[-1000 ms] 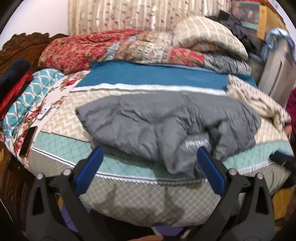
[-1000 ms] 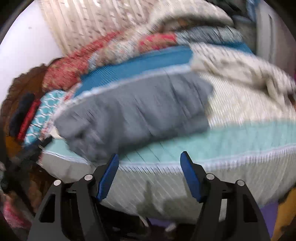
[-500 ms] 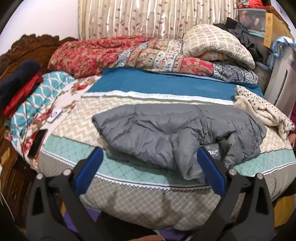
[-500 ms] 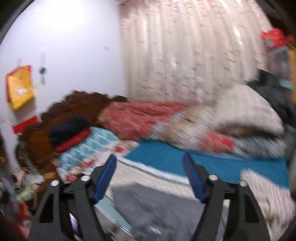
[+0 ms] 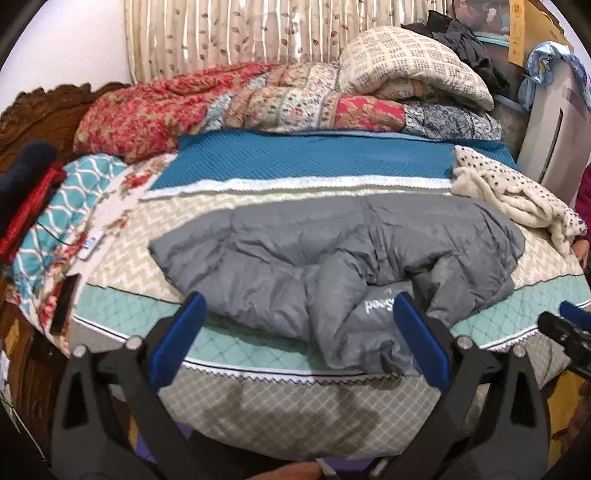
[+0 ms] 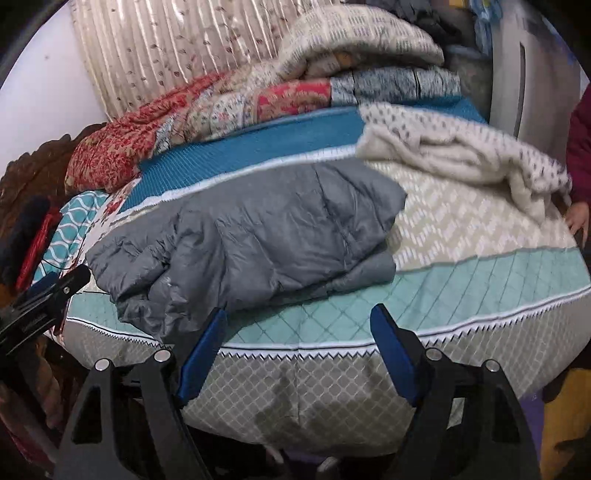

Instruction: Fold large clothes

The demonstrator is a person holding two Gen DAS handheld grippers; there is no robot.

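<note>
A: Status on the grippers?

B: Left gripper [image 5: 299,332] has its jaws wide apart, nothing between the pads. It hangs over the near edge of the bed [image 5: 295,410], tilted down. Right gripper [image 6: 299,347] is likewise spread and empty; its jaws have just been opening, with only bedspread showing in the gap.

A: And the garment?

B: Grey puffer jacket [image 5: 332,258] lies crumpled on the bed, on the teal and beige bands near the front edge. One flap hangs toward the edge, white lettering on it, too folded to read. Neither gripper touches it.

A: Anything else around the jacket?

B: Right of it, a cream dotted blanket [image 5: 509,195], bunched. Left of it, at the bed's side, a dark phone [image 5: 64,304]. Past the jacket, a blue strip of bedspread [image 5: 314,158], then a rolled floral quilt [image 5: 229,107] with a checked pillow [image 5: 410,66] on top. A striped curtain [image 5: 229,33] stands behind everything.
</note>
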